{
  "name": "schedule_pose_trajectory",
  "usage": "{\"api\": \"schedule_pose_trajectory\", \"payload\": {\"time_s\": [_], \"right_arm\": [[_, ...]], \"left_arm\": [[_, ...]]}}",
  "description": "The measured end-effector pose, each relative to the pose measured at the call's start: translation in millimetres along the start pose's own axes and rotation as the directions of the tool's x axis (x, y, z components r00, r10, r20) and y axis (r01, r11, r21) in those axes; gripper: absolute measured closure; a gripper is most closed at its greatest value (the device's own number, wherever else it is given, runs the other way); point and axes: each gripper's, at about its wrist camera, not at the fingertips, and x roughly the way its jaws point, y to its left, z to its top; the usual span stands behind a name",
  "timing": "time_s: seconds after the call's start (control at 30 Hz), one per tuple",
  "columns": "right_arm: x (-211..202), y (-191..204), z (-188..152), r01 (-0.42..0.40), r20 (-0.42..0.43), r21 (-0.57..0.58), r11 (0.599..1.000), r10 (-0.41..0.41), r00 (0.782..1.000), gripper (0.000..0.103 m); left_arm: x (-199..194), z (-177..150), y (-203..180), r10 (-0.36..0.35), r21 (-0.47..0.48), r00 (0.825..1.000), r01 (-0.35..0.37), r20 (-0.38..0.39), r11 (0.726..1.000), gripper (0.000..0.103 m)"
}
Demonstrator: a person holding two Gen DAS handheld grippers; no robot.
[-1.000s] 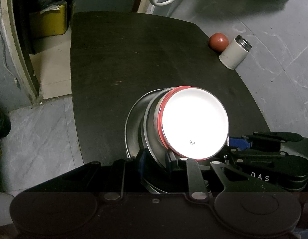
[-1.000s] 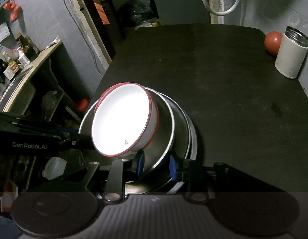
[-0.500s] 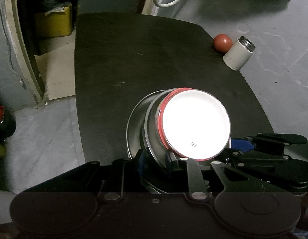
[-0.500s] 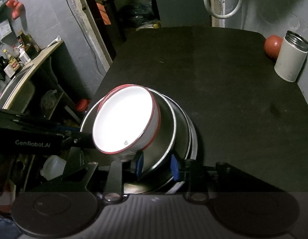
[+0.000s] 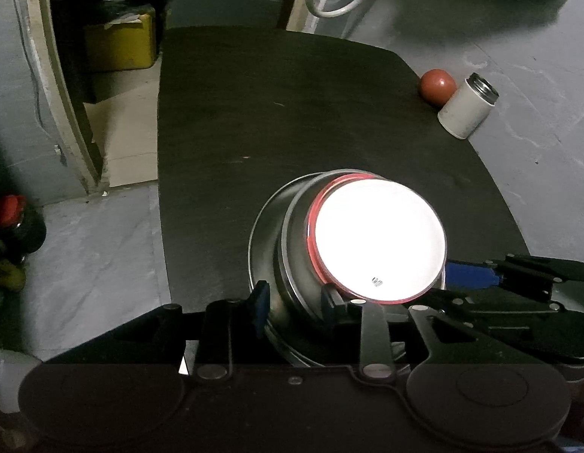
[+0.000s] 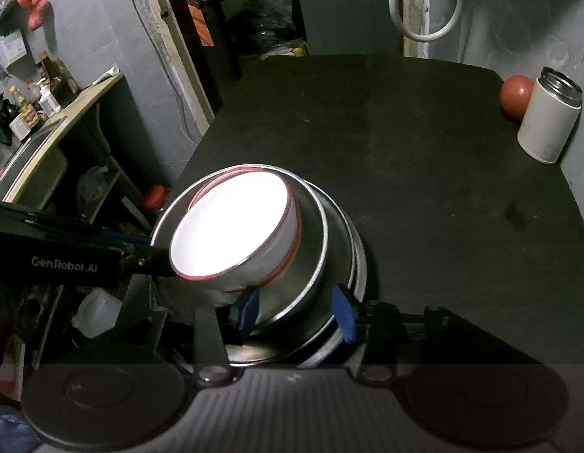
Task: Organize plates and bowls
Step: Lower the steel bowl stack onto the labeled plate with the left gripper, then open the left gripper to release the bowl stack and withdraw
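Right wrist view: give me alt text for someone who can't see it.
The right gripper straddles the rim of a steel bowl with a red-rimmed white bowl tilted inside, stacked on steel plates at the near edge of a dark table. The left gripper reaches in from the left. A white flask and red ball stand far right.

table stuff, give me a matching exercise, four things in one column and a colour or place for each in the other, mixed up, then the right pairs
Things:
1. enamel bowl
2. steel bowl
3. flask
4. ball

Descriptions:
A. red, at the far right edge of the table, behind the white cylinder
B. white inside with a red rim, topmost in the stack
C. white body with a metal top, standing upright
D. bare metal, holding the red-rimmed one inside it

Pairs: 1-B, 2-D, 3-C, 4-A
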Motion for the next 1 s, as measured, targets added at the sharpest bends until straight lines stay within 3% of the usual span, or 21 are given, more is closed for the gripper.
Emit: {"api": "schedule_pose_trajectory", "payload": {"time_s": [0.07, 0.13, 0.47, 0.6, 1.0], "right_arm": [[-0.6, -1.9, 0.0, -0.004, 0.002, 0.001, 1.0, 0.004, 1.0, 0.049], [-1.9, -2.6, -0.7, -0.008, 0.005, -0.004, 1.0, 0.008, 1.0, 0.047], [-17.3, -11.3, -6.9, -0.017, 0.051, -0.035, 0.999, 0.019, 0.999, 0.029], [-27.3, -16.7, -10.3, -0.022, 0.082, -0.05, 0.999, 0.026, 0.996, 0.023], [-67.9, -30.2, -22.5, -0.068, 0.222, -0.051, 0.996, 0.077, 0.972, 0.005]], "left_arm": [[-0.9, -0.9, -1.0, 0.012, -0.005, 1.0, -0.012, 0.006, 1.0, 0.067], [-1.5, -1.9, -2.7, 0.046, -0.008, 0.999, -0.046, 0.006, 0.999, 0.055], [-10.8, -8.7, -9.3, 0.115, -0.04, 0.992, -0.114, 0.04, 0.993, 0.045], [-17.9, -12.2, -13.0, 0.142, -0.057, 0.988, -0.139, 0.061, 0.989, 0.036], [-50.8, -31.6, -45.4, 0.218, -0.091, 0.956, -0.203, 0.197, 0.975, 0.007]]}}
